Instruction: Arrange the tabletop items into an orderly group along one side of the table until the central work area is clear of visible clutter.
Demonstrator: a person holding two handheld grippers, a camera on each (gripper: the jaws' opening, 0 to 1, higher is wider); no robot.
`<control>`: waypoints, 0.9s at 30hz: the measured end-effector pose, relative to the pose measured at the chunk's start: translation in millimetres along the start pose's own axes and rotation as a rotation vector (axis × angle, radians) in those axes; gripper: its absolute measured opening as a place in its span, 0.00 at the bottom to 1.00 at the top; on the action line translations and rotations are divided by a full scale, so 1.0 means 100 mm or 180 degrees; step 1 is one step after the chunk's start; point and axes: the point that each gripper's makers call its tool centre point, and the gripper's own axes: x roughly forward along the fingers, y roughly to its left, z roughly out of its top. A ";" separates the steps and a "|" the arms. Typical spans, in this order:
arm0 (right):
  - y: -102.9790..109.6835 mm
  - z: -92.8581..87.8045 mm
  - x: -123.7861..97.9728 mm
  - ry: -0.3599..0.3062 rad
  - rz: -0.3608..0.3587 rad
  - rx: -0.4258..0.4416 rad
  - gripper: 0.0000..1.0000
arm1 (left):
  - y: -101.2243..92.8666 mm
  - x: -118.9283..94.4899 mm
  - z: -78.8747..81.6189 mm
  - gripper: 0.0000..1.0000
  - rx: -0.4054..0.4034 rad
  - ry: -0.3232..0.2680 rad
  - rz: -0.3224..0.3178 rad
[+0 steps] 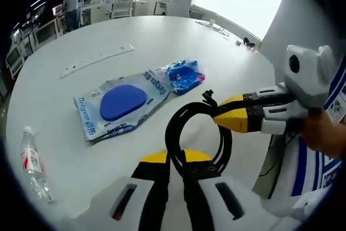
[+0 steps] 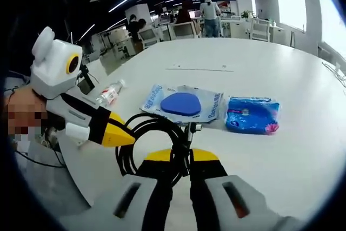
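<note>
Both tools [image 1: 175, 169] [image 2: 181, 169] pinching coiled black cable [image 1: 186, 128], wipes pack [image 1: 121, 104], blue pouch [image 1: 184, 77], bottle [image 1: 32, 163] beyond

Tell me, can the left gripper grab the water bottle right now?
Probably not yet. The left gripper is shut on the black cable, which the right gripper grips too. The bottle lies apart, with bare table between.

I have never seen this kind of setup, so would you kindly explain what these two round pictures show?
A person holds two handheld tools, each with a yellow-tipped claw and its own fisheye camera. The left gripper view looks along the left claw; the right claw enters from the side. Both are shut on a coiled black cable. On the white table lie a packet with a blue oval, a small blue packet, a water bottle and a white strip.
</note>
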 end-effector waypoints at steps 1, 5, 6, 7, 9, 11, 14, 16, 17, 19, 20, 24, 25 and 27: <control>-0.02 0.00 -0.01 -0.0005 -0.0006 0.0002 0.08 | -0.01 0.01 0.01 0.05 0.0007 0.0000 -0.0003; -0.10 0.00 -0.04 -0.0004 -0.0024 0.0013 0.08 | -0.07 0.07 0.05 0.05 0.0018 0.0004 -0.0024; -0.13 -0.01 -0.04 -0.0003 -0.0028 0.0015 0.08 | -0.08 0.09 0.07 0.05 0.0018 0.0005 -0.0031; -0.15 -0.01 -0.05 -0.0004 -0.0033 0.0024 0.08 | -0.10 0.11 0.08 0.05 0.0021 0.0005 -0.0035; -0.19 -0.01 -0.05 -0.0001 -0.0040 0.0024 0.08 | -0.12 0.14 0.09 0.05 0.0020 0.0009 -0.0045; -0.23 -0.02 -0.06 0.0002 -0.0048 0.0026 0.08 | -0.14 0.18 0.11 0.05 0.0021 0.0014 -0.0056; -0.30 -0.02 -0.07 0.0010 -0.0060 0.0034 0.08 | -0.17 0.23 0.13 0.05 0.0019 0.0019 -0.0070; -0.33 -0.02 -0.07 0.0016 -0.0067 0.0033 0.08 | -0.18 0.26 0.15 0.05 0.0016 0.0020 -0.0078; -0.34 -0.02 -0.07 0.0018 -0.0069 0.0032 0.08 | -0.19 0.27 0.15 0.05 0.0015 0.0023 -0.0083; -0.38 -0.03 -0.06 0.0029 -0.0078 0.0031 0.08 | -0.19 0.32 0.17 0.05 0.0005 0.0031 -0.0092; -0.40 -0.03 -0.05 0.0034 -0.0080 0.0033 0.08 | -0.20 0.33 0.17 0.05 0.0003 0.0036 -0.0097; -0.47 -0.05 -0.02 0.0062 -0.0088 0.0036 0.08 | -0.20 0.41 0.18 0.05 -0.0014 0.0060 -0.0120; -0.50 -0.06 0.00 0.0069 -0.0091 0.0033 0.08 | -0.20 0.44 0.19 0.05 -0.0022 0.0070 -0.0125; -0.53 -0.06 0.02 0.0080 -0.0093 0.0034 0.08 | -0.20 0.47 0.20 0.05 -0.0028 0.0075 -0.0125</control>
